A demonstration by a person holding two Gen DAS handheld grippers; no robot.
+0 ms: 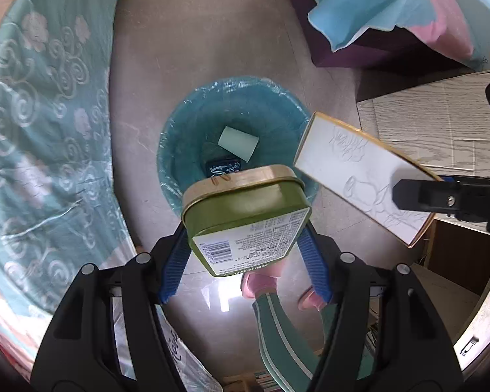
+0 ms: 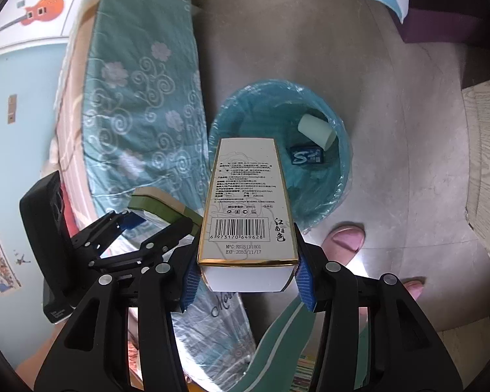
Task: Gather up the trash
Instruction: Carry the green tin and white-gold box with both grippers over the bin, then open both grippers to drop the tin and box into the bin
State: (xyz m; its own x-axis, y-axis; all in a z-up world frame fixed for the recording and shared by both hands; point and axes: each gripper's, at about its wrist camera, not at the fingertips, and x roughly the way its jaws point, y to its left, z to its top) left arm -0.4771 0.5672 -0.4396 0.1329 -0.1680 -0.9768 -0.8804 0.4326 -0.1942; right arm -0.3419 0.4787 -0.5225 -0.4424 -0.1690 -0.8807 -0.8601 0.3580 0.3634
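- Two grippers are carrying trash for us: our left gripper (image 1: 245, 245) is clamping a green tin (image 1: 245, 215) between its blue pads (image 1: 174, 268).
- Our right gripper (image 2: 246, 274) is squeezing a white carton (image 2: 248, 202), barcode side facing up.
- Ahead of both, below the fingertips, a lined blue bin (image 1: 179, 150) is sitting on the floor, already holding a pale roll (image 1: 238, 142) and a dark packet (image 1: 222, 167).
- Left of us, a teal patterned bedspread (image 1: 39, 124) is hanging.
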